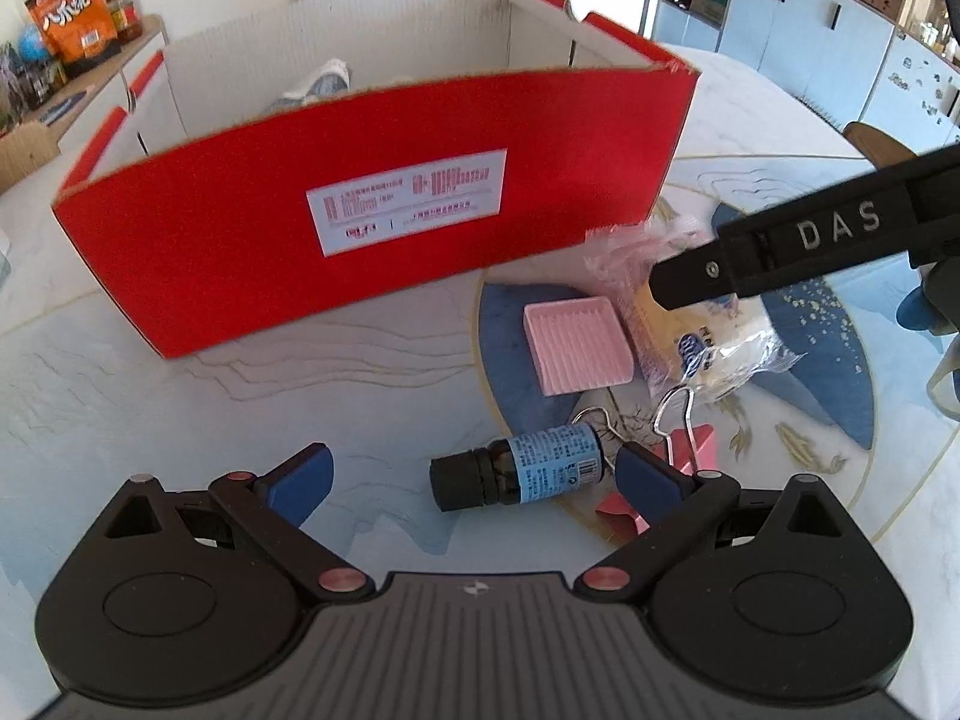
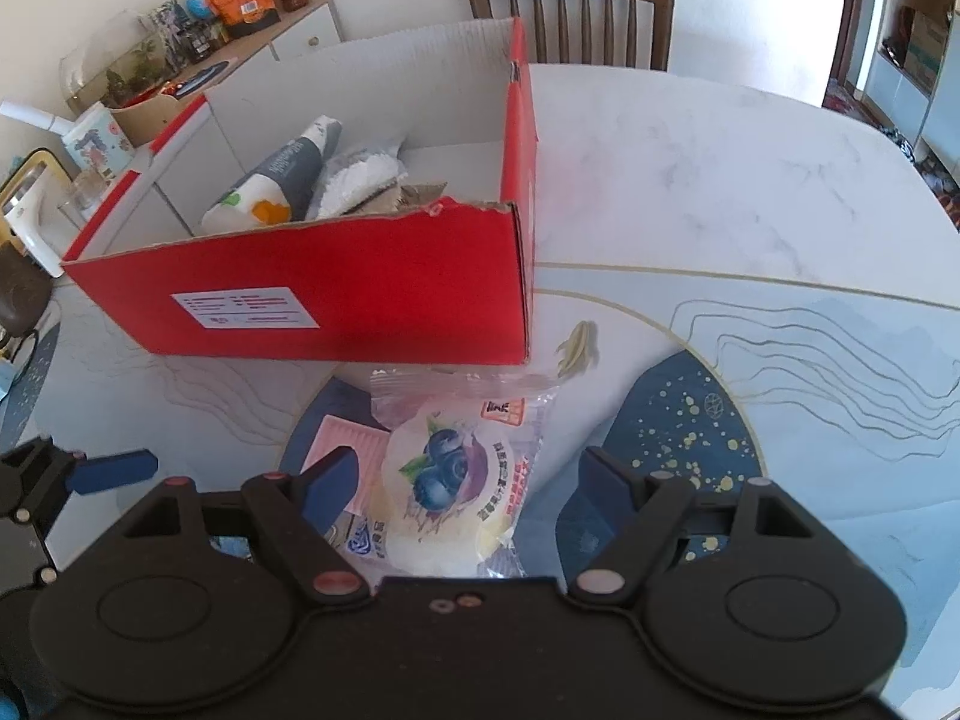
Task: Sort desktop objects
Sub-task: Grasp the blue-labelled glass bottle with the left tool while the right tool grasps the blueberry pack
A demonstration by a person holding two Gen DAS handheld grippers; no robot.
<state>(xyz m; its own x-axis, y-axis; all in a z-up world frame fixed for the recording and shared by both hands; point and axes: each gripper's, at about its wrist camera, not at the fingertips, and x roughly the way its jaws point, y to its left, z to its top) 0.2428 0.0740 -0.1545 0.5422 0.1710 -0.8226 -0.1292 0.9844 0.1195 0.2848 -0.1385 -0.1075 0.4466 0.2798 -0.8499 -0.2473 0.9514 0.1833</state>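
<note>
A red cardboard box (image 1: 372,222) stands open on the table; in the right wrist view the box (image 2: 360,288) holds a grey-white pouch (image 2: 282,174) and a white packet (image 2: 360,177). My left gripper (image 1: 474,480) is open, low over a small dark bottle with a blue label (image 1: 528,471) lying between its fingers. A pink ridged tray (image 1: 579,345), a pink binder clip (image 1: 684,450) and a wrapped blueberry pastry (image 1: 714,342) lie to the right. My right gripper (image 2: 462,486) is open around the pastry (image 2: 456,480), over the pink tray (image 2: 354,444).
A wooden chair (image 2: 570,18) stands behind the table. A sideboard (image 2: 198,66) at the back left carries an orange snack bag and jars. Blue cabinets (image 1: 840,30) stand at the back right. The left gripper's blue fingertip (image 2: 114,471) shows at the right wrist view's left edge.
</note>
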